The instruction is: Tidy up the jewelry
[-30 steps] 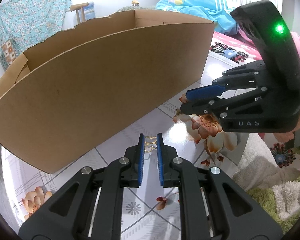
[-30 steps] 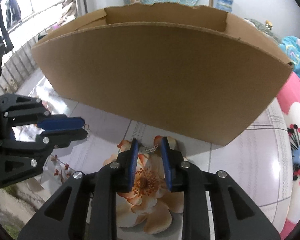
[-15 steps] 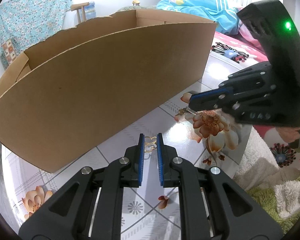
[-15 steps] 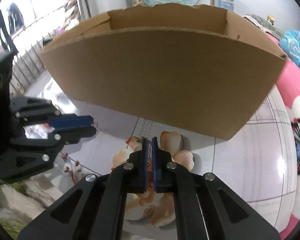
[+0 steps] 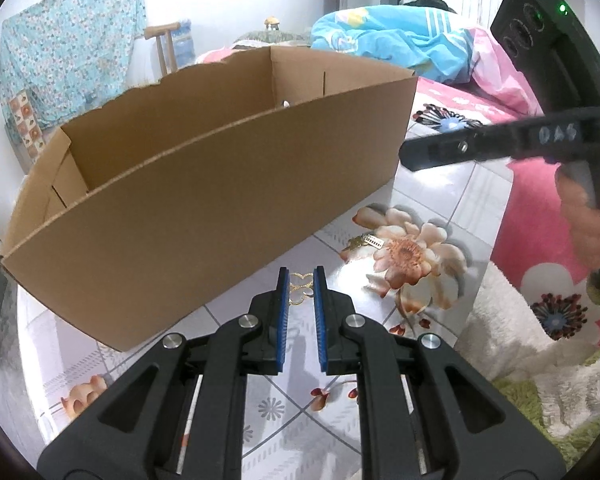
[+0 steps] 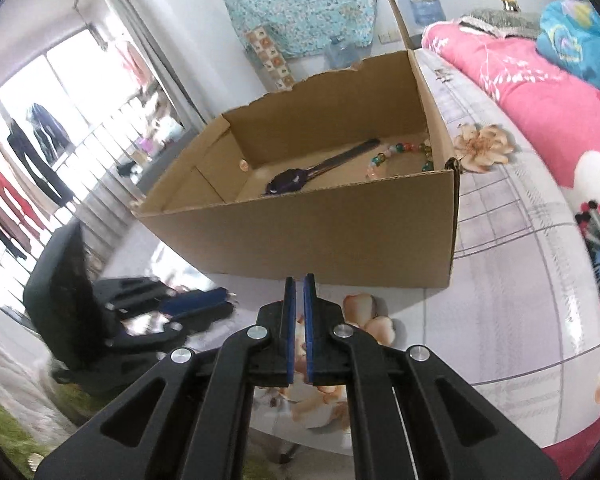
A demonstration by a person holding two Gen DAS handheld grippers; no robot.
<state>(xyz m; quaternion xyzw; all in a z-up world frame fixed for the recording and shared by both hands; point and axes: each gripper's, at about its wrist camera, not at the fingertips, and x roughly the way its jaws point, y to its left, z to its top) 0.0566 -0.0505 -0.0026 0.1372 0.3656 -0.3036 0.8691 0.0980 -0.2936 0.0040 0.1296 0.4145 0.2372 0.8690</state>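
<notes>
A cardboard box (image 5: 220,184) (image 6: 320,236) stands open on the flowered table. In the right wrist view it holds a dark purple long clip (image 6: 288,180) and a coloured bead bracelet (image 6: 396,152). My left gripper (image 5: 300,280) (image 6: 224,304) sits low by the box's near wall, its blue pads narrowly closed on a gold clover chain (image 5: 300,290). My right gripper (image 6: 299,280) (image 5: 410,156) hangs raised near the box's right corner, shut, with nothing visible between its pads. A small tagged piece of jewelry (image 5: 370,240) lies on the table beside a printed flower.
A white fluffy cloth (image 5: 500,320) lies at the table's right edge. A pink flowered bedspread (image 6: 540,112) and a blue blanket (image 5: 400,40) lie behind. A person's hand (image 5: 588,216) holds the right gripper's handle.
The right gripper closed over the tagged piece, then rose and rolled toward the box. The tagged piece still lies on the table. The left gripper stayed put.
</notes>
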